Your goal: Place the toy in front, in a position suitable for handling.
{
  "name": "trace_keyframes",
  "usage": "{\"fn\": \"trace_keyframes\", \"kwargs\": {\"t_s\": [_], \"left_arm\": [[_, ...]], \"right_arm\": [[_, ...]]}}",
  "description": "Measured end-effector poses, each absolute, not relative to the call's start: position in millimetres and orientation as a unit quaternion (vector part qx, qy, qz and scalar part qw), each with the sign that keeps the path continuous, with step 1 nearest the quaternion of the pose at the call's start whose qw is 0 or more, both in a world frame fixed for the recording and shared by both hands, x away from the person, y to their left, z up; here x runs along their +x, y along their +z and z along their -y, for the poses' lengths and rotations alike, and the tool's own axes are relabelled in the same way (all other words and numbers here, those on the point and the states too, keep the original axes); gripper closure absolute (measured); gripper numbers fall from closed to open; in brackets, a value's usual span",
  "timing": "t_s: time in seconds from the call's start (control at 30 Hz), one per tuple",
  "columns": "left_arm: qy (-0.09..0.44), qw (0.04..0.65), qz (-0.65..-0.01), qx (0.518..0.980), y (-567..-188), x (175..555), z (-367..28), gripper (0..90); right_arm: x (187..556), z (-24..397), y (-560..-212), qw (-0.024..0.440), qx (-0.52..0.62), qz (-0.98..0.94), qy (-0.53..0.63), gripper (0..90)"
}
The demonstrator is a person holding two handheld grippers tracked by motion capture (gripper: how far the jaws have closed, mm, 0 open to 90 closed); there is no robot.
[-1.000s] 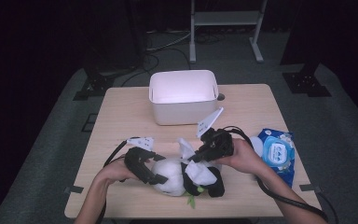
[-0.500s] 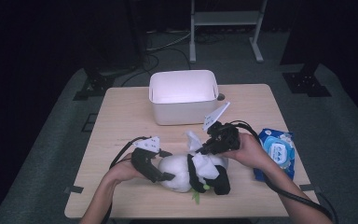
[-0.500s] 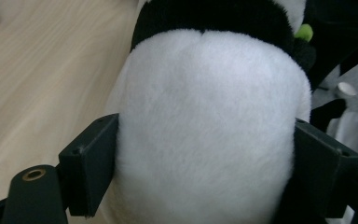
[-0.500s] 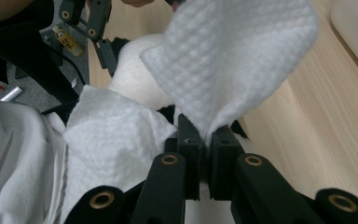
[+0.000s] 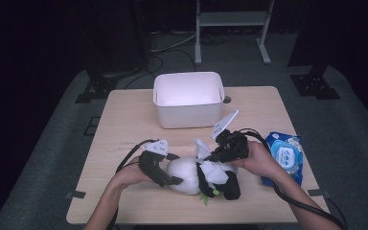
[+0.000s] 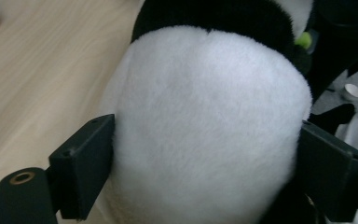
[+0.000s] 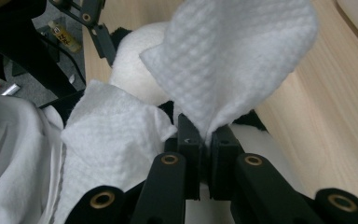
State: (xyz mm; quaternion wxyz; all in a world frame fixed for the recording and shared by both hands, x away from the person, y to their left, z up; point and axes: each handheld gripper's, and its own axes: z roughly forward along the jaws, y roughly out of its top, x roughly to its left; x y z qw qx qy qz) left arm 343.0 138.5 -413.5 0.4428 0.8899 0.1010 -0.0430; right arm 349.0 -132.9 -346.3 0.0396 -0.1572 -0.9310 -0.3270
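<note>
We see the plush panda (image 6: 205, 126) clamped between left gripper (image 5: 165, 175) jaws, right gripper (image 7: 204, 140) jaws pinching white wipe (image 7: 233, 60) over it

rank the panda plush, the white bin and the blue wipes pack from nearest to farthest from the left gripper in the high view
From the left gripper:
1. panda plush, between its jaws, to its right.
2. white bin, toward the table's far edge.
3. blue wipes pack, at the table's right edge, past the right gripper.

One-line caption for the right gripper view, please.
Right gripper pinches a white wipe above the plush panda on the wooden table.
</note>
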Motion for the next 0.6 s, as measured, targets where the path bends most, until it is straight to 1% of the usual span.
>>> {"fn": "trace_keyframes", "kwargs": {"t_s": [0.07, 0.23, 0.3, 0.37, 0.53, 0.6], "left_arm": [[-0.059, 0.447, -0.103, 0.887, -412.3, 343.5, -139.8, 9.8], [-0.081, 0.455, -0.11, 0.88, -408.8, 343.7, -143.5, 9.8], [-0.082, 0.463, -0.112, 0.876, -407.1, 344.2, -145.9, 9.8], [-0.079, 0.458, -0.112, 0.879, -407.8, 344.2, -146.7, 9.8], [-0.093, 0.449, -0.118, 0.881, -417.4, 344.9, -144.5, 9.3], [-0.092, 0.444, -0.118, 0.883, -418.1, 344.1, -144.9, 9.6]], "right_arm": [[347.2, 134.9, -348.8, 0.045, -0.156, 0.93, -0.329, 85.0], [340.3, 135.9, -351.9, 0.055, -0.145, 0.931, -0.329, 85.1], [336.7, 134.4, -352.1, 0.062, -0.136, 0.934, -0.325, 85.1], [333.1, 132.7, -352.1, 0.067, -0.126, 0.937, -0.319, 85.1], [328.4, 129.6, -343.3, 0.073, -0.112, 0.936, -0.325, 84.9], [328.5, 132.3, -336.3, 0.062, -0.113, 0.933, -0.336, 84.9]]}}
